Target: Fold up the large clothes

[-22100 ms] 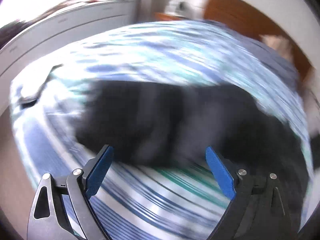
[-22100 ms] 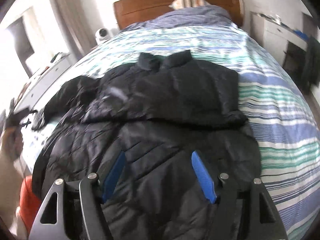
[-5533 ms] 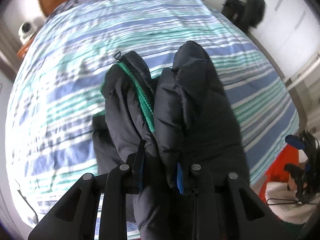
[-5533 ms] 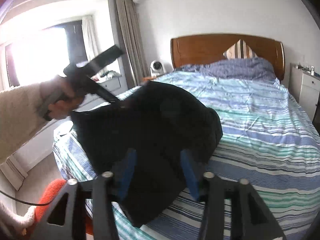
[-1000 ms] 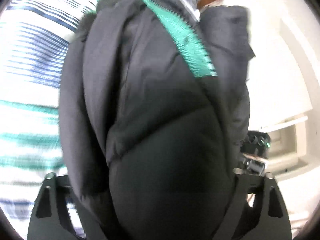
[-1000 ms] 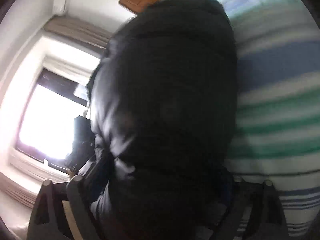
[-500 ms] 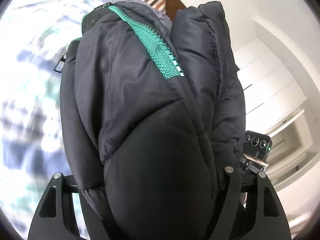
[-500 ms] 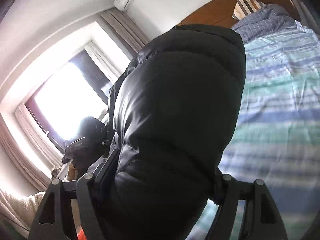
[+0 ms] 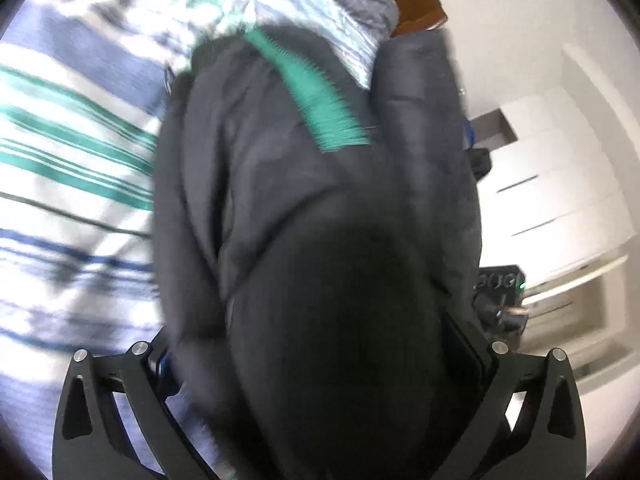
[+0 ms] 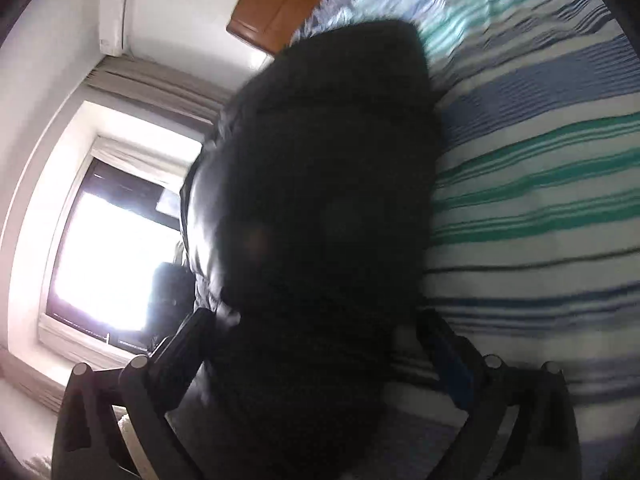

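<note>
Black puffer jacket (image 9: 320, 240) bunched between both tongs, left (image 9: 320, 360) and right (image 10: 320, 344), each clenched on it.

A: Can any writing be read here, a brand or a number?

B: None. The black puffy quilted jacket (image 9: 320, 240) fills the left wrist view, and its green zipper tape (image 9: 316, 100) bears no lettering.

A: And the dark device (image 9: 500, 284) beside the jacket?

B: It shows a row of round marks and a small green light, all too blurred to read.

A: What about the right wrist view?

B: There the jacket (image 10: 320, 208) is a plain dark mass. The white wall-mounted air conditioner (image 10: 113, 16) carries no legible label, and the blue, green and white striped bed cover (image 10: 540, 200) has stripes only.
</note>
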Available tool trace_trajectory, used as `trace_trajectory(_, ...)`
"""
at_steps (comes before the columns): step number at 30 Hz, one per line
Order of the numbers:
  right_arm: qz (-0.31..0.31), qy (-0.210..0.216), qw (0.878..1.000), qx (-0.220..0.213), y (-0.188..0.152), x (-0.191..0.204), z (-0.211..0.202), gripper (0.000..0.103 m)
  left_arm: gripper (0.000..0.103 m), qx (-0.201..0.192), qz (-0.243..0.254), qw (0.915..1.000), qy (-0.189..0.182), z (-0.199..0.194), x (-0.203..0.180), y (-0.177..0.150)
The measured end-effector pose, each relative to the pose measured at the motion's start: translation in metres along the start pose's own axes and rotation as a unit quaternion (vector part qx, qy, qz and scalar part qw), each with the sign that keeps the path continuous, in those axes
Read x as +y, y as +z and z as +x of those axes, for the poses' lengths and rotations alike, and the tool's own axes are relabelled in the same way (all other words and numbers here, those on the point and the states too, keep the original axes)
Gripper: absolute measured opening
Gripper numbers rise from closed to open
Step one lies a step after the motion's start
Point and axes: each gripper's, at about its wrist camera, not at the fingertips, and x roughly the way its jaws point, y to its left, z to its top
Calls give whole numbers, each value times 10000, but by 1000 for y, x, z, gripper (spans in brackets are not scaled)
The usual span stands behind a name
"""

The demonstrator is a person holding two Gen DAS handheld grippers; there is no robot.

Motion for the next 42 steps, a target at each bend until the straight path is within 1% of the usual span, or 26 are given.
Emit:
trace_trajectory(1, -63, -142, 9999, -69, 0, 2, -7, 102, 102, -136, 230, 9993, 273, -17, -9, -7)
trace_trajectory(3, -478, -643, 9962, -353, -6, 16, -29, 102, 102, -390, 626, 9942, 781, -40, -25, -21)
trace_trajectory(4, -747, -862, 9924, -469, -13, 27, -40, 102, 102, -656, 976, 9851, 1258, -57, -41, -32)
trace_trajectory(6, -1372, -1381, 9781, -735, -31, 58, -62, 102, 102, -1092, 1421, 9637, 1978, -75, -69, -47)
trace_trajectory(7, -1542, -1533, 9726, -819, -35, 67, -67, 102, 102, -1380, 1601, 9479, 2382, -86, -86, -61)
trace_trajectory(8, -1819, -1786, 9617, -1003, -50, 83, -77, 102, 102, -1609, 1685, 9354, 2659, -97, -94, -70)
trace_trajectory(9, -2078, -1988, 9502, -1200, -65, 99, -86, 102, 102, -1807, 1751, 9244, 2866, -103, -106, -79)
trace_trajectory(10, -2212, -2084, 9436, -1315, -70, 105, -92, 102, 102, -1964, 1815, 9150, 3022, -108, -117, -92)
trace_trajectory(11, -2447, -2282, 9297, -1539, -84, 123, -101, 102, 102, -2043, 1859, 9095, 3107, -112, -124, -99)
trace_trajectory(12, -2561, -2385, 9221, -1651, -93, 131, -109, 102, 102, -2122, 1925, 9031, 3198, -115, -132, -108)
trace_trajectory(13, -2758, -2570, 9069, -1882, -107, 147, -118, 102, 102, -2191, 1995, 8971, 3276, -118, -139, -119)
trace_trajectory(15, -2955, -2767, 8877, -2193, -115, 163, -137, 102, 102, -2301, 2105, 8887, 3361, -123, -151, -137)
trace_trajectory(16, -3054, -2850, 8761, -2409, -126, 175, -146, 102, 102, -2336, 2142, 8860, 3386, -117, -157, -137)
trace_trajectory(17, -3095, -2886, 8704, -2516, -139, 179, -149, 102, 102, -2374, 2176, 8837, 3396, -111, -169, -122)
trace_trajectory(20, -3039, -3020, 8668, -2551, -150, 192, -153, 102, 103, -2523, 2249, 8790, 3364, -118, -193, -139)
trace_trajectory(21, -3047, -3112, 8636, -2541, -155, 194, -155, 102, 103, -2554, 2250, 8785, 3352, -123, -197, -140)
trace_trajectory(22, -3097, -3221, 8577, -2546, -160, 197, -154, 102, 103, -2597, 2252, 8777, 3338, -126, -202, -144)
trace_trajectory(23, -3124, -3241, 8566, -2522, -164, 196, -153, 102, 103, -2619, 2249, 8771, 3338, -130, -207, -148)
trace_trajectory(24, -3129, -3241, 8578, -2473, -168, 197, -153, 102, 103, -2637, 2244, 8764, 3347, -133, -214, -153)
trace_trajectory(27, -3054, -3229, 8634, -2388, -179, 199, -155, 102, 103, -2661, 2273, 8726, 3408, -130, -217, -156)
trace_trajectory(30, -2995, -3278, 8659, -2303, -187, 200, -154, 102, 103, -2672, 2321, 8657, 3541, -130, -223, -160)
trace_trajectory(33, -2905, -3380, 8678, -2199, -190, 200, -151, 102, 103, -2631, 2339, 8614, 3661, -128, -226, -163)
trace_trajectory(36, -2776, -3683, 8652, -1967, -193, 201, -144, 102, 103, -2310, 2292, 8660, 3797, -117, -224, -164)
trace_trajectory(39, -2749, -3672, 8680, -1904, -200, 206, -142, 102, 103, -2303, 2336, 8637, 3826, -112, -225, -173)
trace_trajectory(40, -2741, -3639, 8697, -1897, -203, 207, -143, 102, 103, -2278, 2324, 8657, 3804, -111, -224, -176)
trace_trajectory(42, -2731, -3647, 8702, -1875, -208, 210, -143, 102, 103, -2216, 2238, 8758, 3658, -111, -222, -182)
